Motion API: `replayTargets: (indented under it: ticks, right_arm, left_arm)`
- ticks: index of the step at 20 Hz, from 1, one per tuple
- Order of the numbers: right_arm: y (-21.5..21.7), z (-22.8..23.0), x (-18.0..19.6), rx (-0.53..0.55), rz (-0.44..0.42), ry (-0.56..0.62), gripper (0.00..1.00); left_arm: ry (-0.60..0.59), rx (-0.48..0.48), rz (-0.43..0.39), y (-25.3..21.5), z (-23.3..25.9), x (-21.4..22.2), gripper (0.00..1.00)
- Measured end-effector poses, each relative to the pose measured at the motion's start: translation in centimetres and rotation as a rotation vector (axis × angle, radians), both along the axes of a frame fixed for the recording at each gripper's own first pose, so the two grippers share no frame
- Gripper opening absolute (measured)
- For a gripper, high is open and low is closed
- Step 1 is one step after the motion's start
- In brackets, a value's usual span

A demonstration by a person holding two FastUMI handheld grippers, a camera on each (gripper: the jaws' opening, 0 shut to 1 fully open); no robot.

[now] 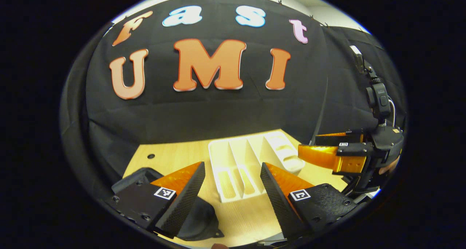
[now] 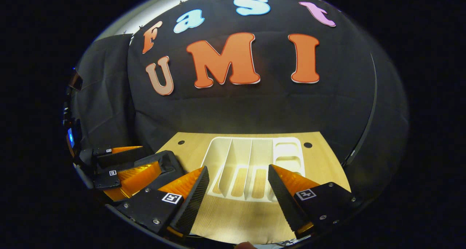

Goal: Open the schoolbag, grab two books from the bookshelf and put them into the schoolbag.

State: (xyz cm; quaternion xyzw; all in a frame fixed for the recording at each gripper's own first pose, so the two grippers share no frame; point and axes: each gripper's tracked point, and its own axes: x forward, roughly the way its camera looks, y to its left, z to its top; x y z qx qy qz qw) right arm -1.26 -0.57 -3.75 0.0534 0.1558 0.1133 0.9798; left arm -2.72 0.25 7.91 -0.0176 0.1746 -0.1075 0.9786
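Far left on the wooden table [image 1: 251, 212], under the left gripper [image 1: 233, 190]: dark schoolbag [image 1: 198, 220], mostly hidden, zipper unclear. Centre: white slotted bookshelf [image 1: 251, 161], lying flat. Both the left and right gripper [image 2: 236, 194] released, grasping nothing.

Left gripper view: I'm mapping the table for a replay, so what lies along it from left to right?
Black bag at lower left → white divided rack in the middle → right gripper at the right edge.
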Motion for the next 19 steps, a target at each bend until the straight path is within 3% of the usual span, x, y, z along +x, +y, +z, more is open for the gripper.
replayTargets:
  ticks: [4,8,14,19]
  right_arm:
    - [-0.7,3.0,0.4,-0.073,-0.043,-0.148,0.97]
    - [0.8,5.6,1.4,-0.092,-0.068,-0.224,0.97]
    - [2.0,8.3,0.7,-0.038,-0.101,-0.354,0.97]
    - [2.6,7.7,0.4,-0.038,-0.116,-0.398,0.97]
  left_arm:
    - [-0.159,-0.031,0.038,0.7,3.7,1.4,0.97]
    - [-0.3,-0.016,0.096,2.4,7.7,2.1,0.96]
    - [-0.423,-0.057,0.163,4.6,9.5,1.6,0.96]
    - [-0.448,-0.005,0.205,5.3,8.5,0.8,0.96]
